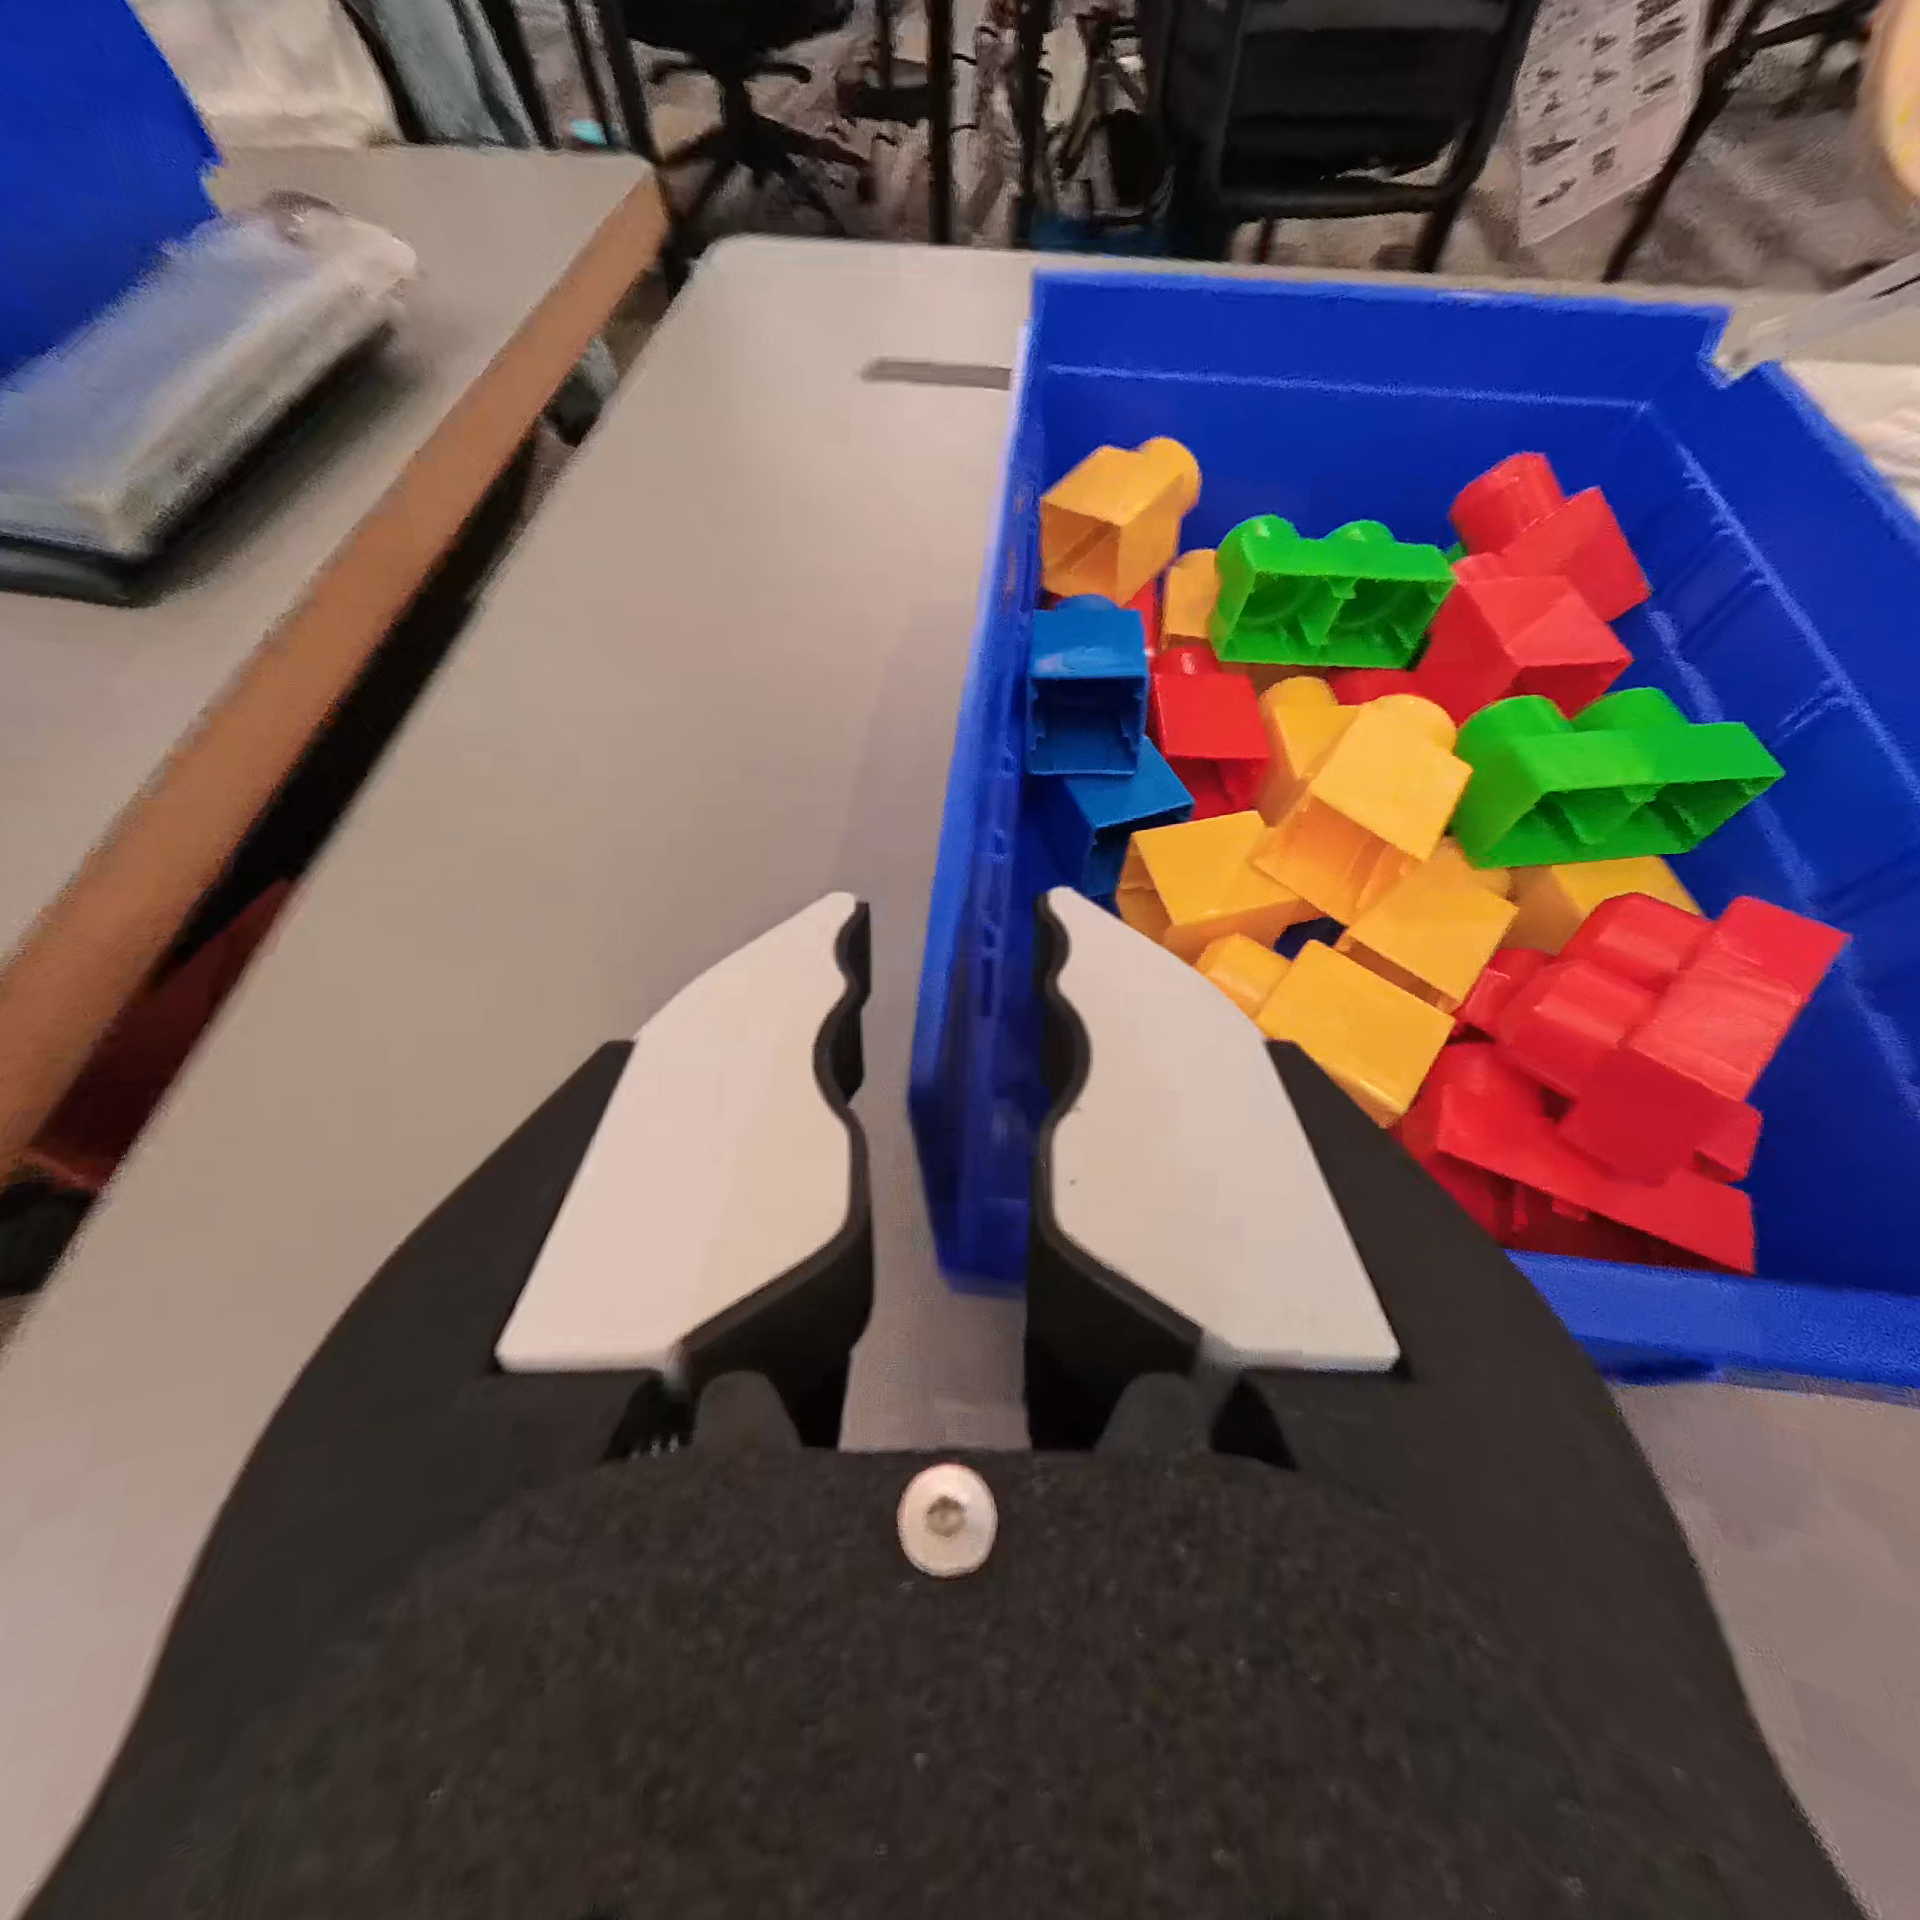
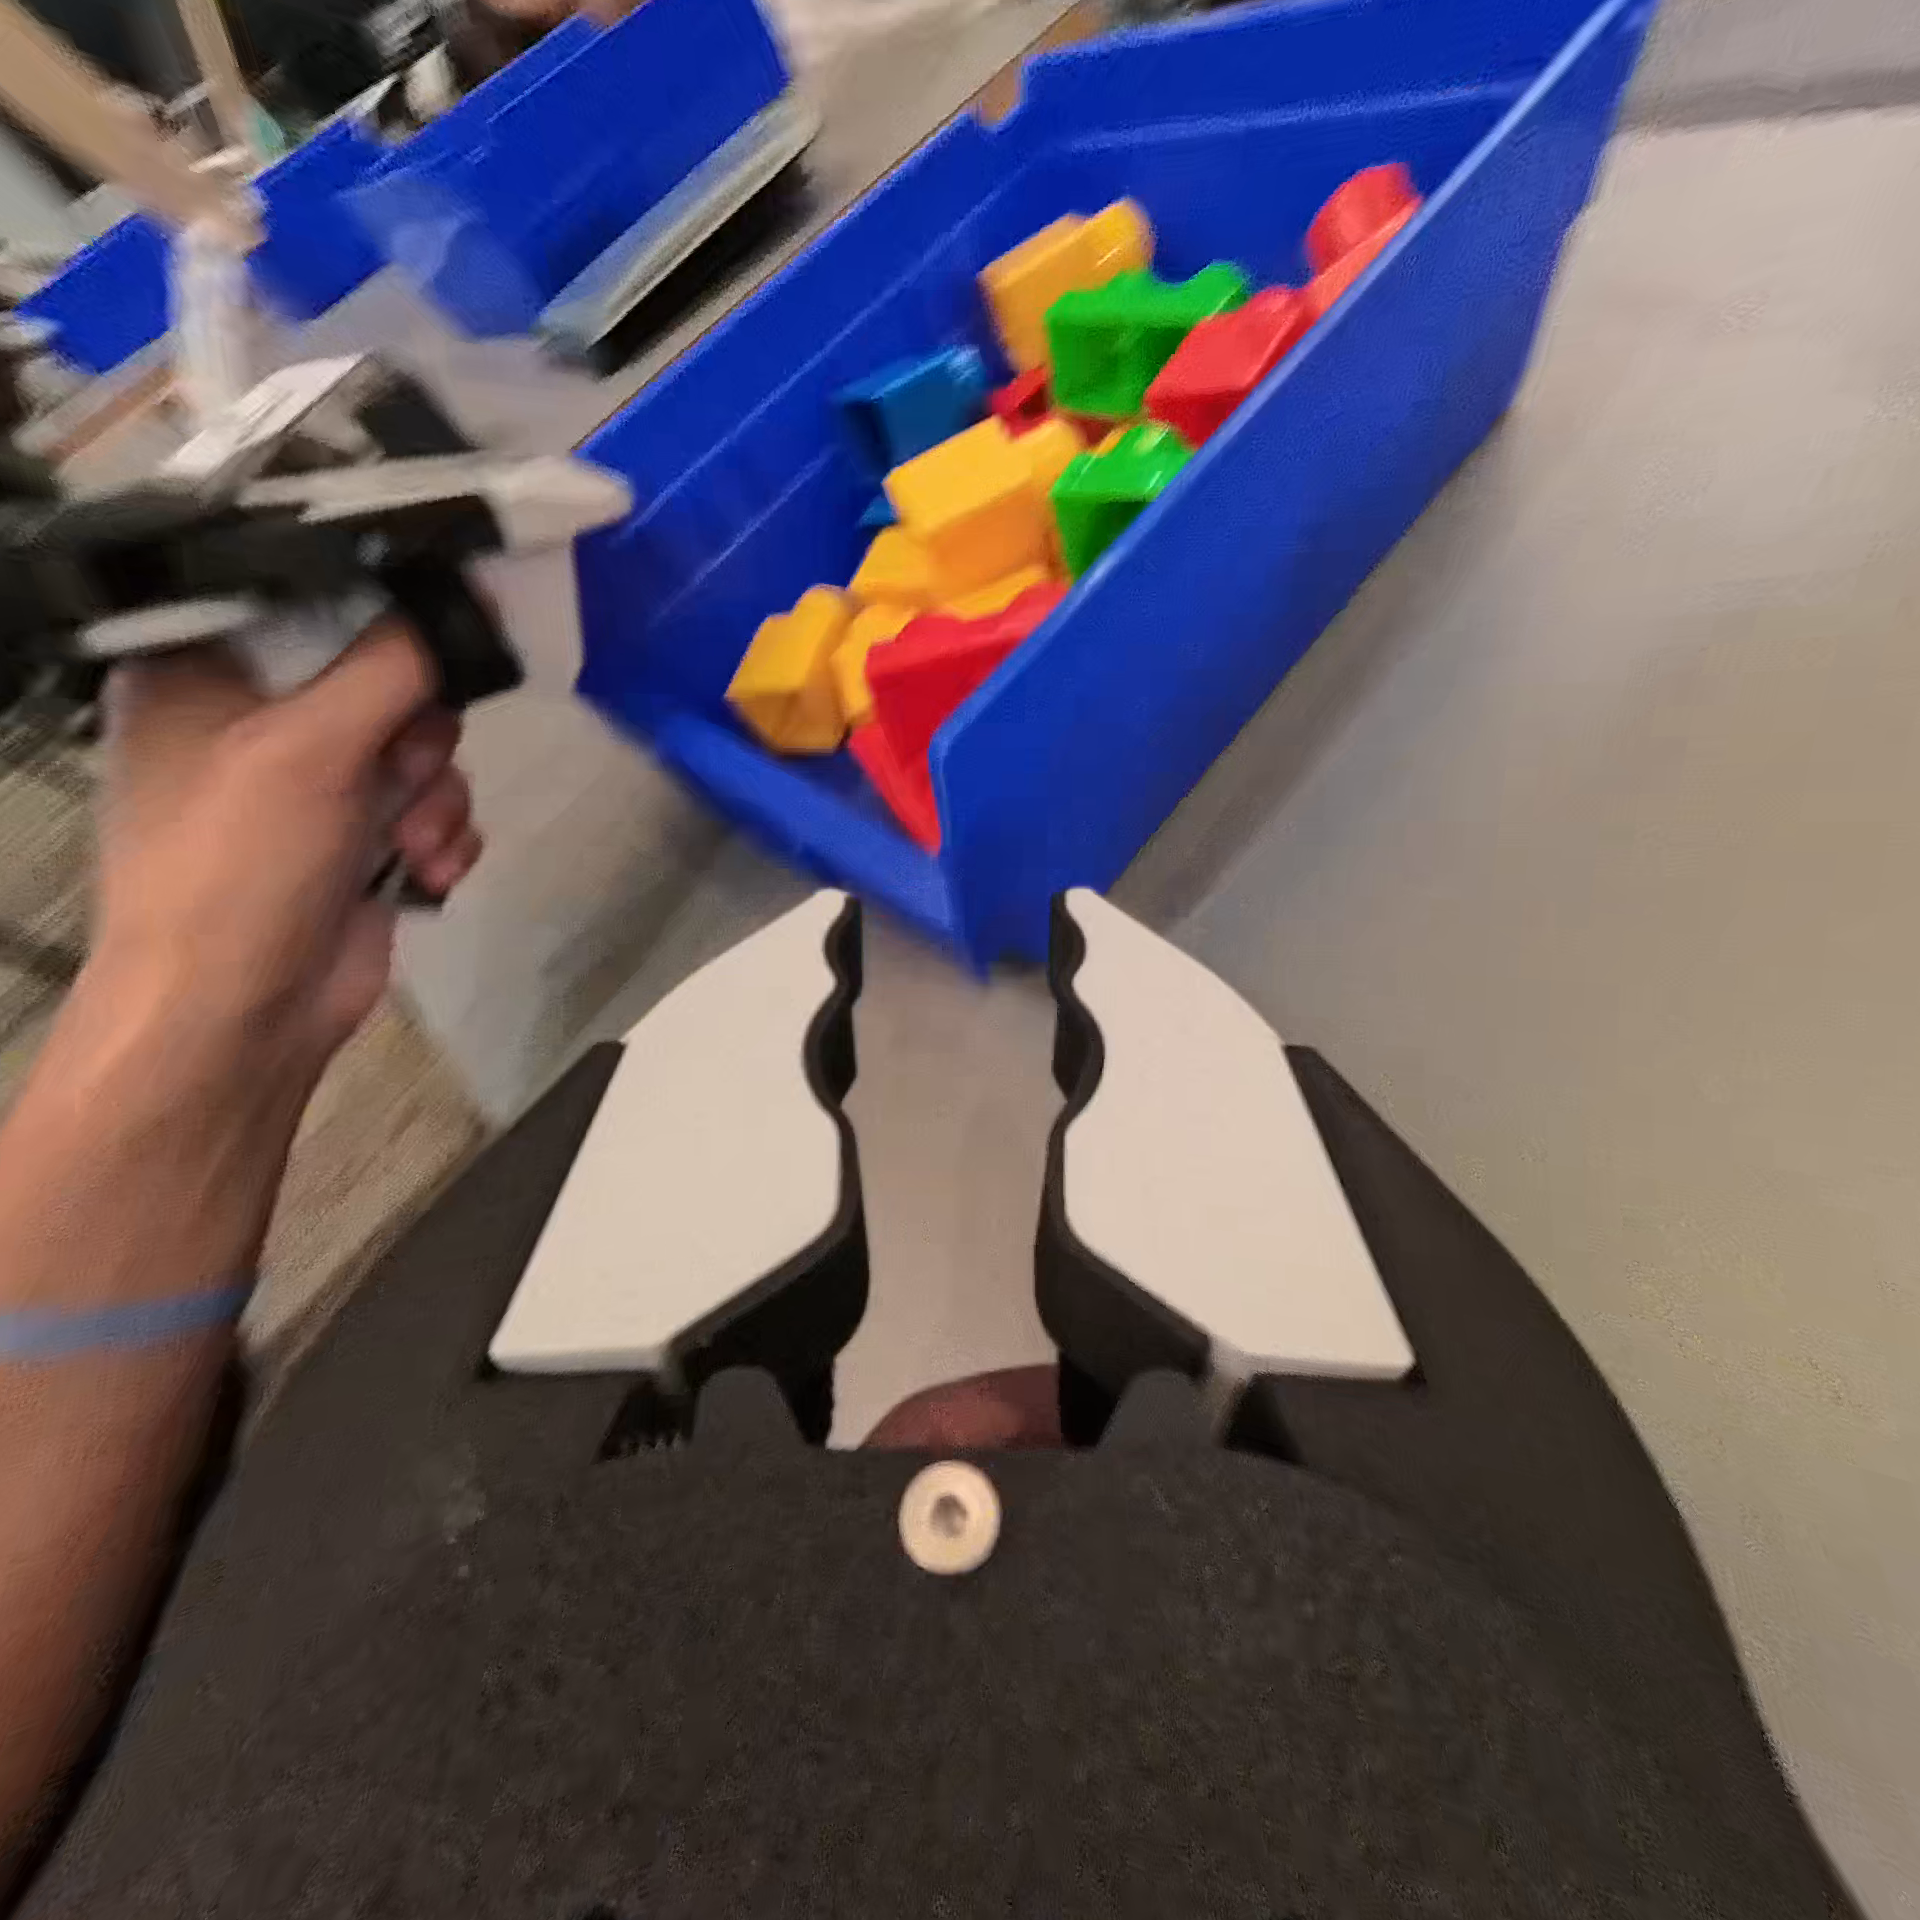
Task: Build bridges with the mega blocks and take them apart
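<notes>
The mega blocks [image 1: 1382, 831] are heaped in the blue bin [image 1: 1351, 322], ahead-right of the left gripper [image 1: 951, 935], probably nearer than the right gripper [image 2: 956, 914]; both sets of fingers are held apart, empty.

No readable text in either view. Left wrist view: printed paper sheet [image 1: 1590, 114] hanging at upper right of the frame carries dark print, too blurred and small to read. Blocks, bin [image 1: 1351, 322] and table [image 1: 675, 675] show no labels, brands or numbers. Right wrist view: heavy motion blur, no signs or markings that can be made out on anything.
</notes>
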The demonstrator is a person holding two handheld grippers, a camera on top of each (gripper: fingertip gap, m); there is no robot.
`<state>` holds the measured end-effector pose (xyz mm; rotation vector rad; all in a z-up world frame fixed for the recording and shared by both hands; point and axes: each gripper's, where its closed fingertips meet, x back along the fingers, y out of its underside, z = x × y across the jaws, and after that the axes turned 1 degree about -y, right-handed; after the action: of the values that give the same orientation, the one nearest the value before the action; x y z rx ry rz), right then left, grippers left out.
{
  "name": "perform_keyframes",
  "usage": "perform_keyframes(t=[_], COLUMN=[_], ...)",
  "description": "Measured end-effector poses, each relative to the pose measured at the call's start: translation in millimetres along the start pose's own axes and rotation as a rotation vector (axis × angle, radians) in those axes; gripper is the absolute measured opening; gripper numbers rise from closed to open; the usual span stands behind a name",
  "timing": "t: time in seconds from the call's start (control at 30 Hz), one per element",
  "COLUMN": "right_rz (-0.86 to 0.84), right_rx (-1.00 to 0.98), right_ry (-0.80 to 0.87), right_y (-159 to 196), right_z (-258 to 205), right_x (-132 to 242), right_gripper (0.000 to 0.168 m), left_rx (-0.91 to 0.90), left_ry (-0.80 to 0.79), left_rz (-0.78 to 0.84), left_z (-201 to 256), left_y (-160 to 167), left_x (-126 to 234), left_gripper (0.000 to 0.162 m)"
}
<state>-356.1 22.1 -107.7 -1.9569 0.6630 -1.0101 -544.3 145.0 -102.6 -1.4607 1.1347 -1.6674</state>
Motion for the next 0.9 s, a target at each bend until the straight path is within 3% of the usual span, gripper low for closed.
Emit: perform_keyframes(t=[0.1, 0.23, 0.33, 0.4, 0.5, 0.7, 0.9], right_rz=[-0.119, -0.091, 0.027, 0.140, 0.156, 0.286, 0.223], right_rx=[0.080, 0.251, 0.334, 0.415, 0.395, 0.369, 0.298], right_ry=[-0.081, 0.162, 0.249, 0.242, 0.326, 0.398, 0.386], right_y=[13.8, 9.5, 5.9, 3.6, 20.6, 35.3, 41.5], right_z=[23.8, 119.7, 172.1, 185.2, 202.7, 214.0, 224.0], right_x=[56.4, 128.1, 174.3, 196.1, 228.6, 276.9, 278.9], right_gripper=[0.039, 0.038, 0.011, 0.011, 0.015, 0.023, 0.035], left_rx=[-0.056, 0.001, -0.022, -0.049, -0.060, -0.089, -0.127], left_ry=[-0.048, 0.146, 0.233, 0.267, 0.319, 0.399, 0.393], left_rz=[0.056, 0.157, 0.214, 0.245, 0.228, 0.150, 0.106], left_z=[5.6, 71.6, 122.9, 150.9, 184.9, 214.2, 210.8], left_y=[-22.1, -41.5, -33.9, -23.5, 1.3, 43.2, 55.2], left_x=[21.8, 53.7, 77.1, 90.2, 101.8, 99.7, 85.3], left_gripper=[0.038, 0.049, 0.050, 0.050, 0.053, 0.053, 0.053])
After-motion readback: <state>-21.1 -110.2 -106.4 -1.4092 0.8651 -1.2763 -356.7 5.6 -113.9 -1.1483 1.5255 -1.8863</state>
